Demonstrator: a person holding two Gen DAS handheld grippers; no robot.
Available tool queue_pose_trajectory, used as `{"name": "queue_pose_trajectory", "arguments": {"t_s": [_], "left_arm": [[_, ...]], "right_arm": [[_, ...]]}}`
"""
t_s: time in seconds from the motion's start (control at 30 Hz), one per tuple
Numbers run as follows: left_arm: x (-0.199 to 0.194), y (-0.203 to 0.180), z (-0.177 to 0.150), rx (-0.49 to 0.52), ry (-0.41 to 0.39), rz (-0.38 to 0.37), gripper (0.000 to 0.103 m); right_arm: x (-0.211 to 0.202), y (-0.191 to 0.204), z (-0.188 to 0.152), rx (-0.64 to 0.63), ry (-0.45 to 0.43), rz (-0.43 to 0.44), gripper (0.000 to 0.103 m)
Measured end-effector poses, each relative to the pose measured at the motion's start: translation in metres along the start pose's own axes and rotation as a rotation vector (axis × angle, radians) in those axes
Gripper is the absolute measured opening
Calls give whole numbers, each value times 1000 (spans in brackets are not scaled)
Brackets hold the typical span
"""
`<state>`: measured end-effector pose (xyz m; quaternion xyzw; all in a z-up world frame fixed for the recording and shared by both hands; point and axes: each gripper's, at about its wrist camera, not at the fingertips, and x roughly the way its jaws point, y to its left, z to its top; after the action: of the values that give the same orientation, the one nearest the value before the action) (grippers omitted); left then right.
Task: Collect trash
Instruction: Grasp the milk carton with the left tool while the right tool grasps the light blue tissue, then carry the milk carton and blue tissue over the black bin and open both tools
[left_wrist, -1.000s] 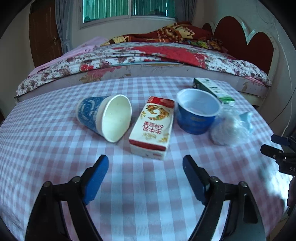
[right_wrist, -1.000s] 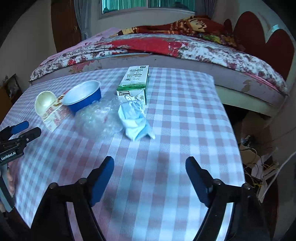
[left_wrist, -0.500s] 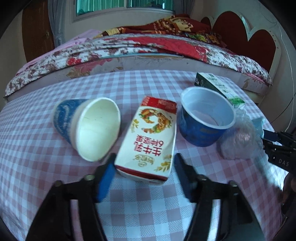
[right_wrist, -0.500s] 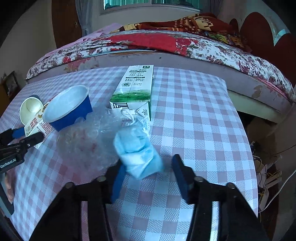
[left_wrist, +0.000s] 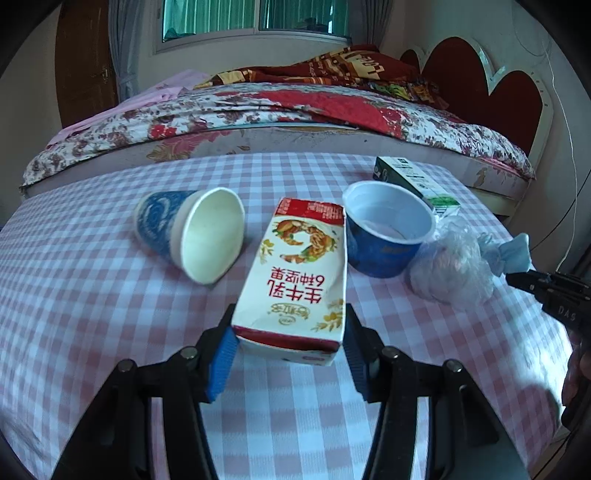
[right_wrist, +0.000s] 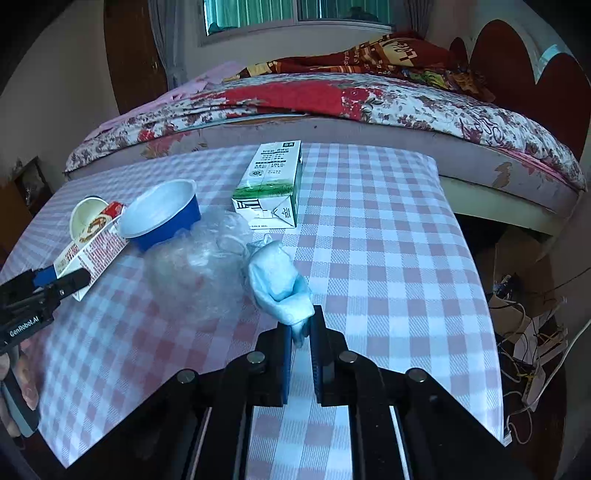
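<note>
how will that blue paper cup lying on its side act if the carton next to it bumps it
The blue paper cup lies tipped over on the checked tablecloth, so it would probably roll in a curve, being tapered. It looks empty inside, so likely light and easily shoved. Its thin wall would probably dent if squeezed. The milk carton lies close beside it.

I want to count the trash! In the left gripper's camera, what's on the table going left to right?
Tipped paper cup → red-and-white milk carton → blue bowl → clear plastic bag → crumpled blue mask.
</note>
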<state>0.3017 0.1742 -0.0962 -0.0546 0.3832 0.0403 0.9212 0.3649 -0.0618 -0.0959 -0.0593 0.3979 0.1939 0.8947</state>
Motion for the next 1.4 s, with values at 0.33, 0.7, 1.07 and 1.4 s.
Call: {"name": "queue_pose_trajectory", "arguments": {"t_s": [0.33,0.7,1.07,1.4], "left_arm": [[-37,0,-15,-21,-36,13,54],[-96,-21,-37,-4,-104,-30,53],[-137,-66,-66,21,-127,-127,53],[-160,-129,-86,108,-128,-231,53]], "right_arm": [[-38,-3,-18,24,-28,-5,9],[-111,-1,-57,56,-107,9,9],[-180,-22,-105,120,-173,-18,9],[-227,-56,-149,197,-213,-72,9]]}}
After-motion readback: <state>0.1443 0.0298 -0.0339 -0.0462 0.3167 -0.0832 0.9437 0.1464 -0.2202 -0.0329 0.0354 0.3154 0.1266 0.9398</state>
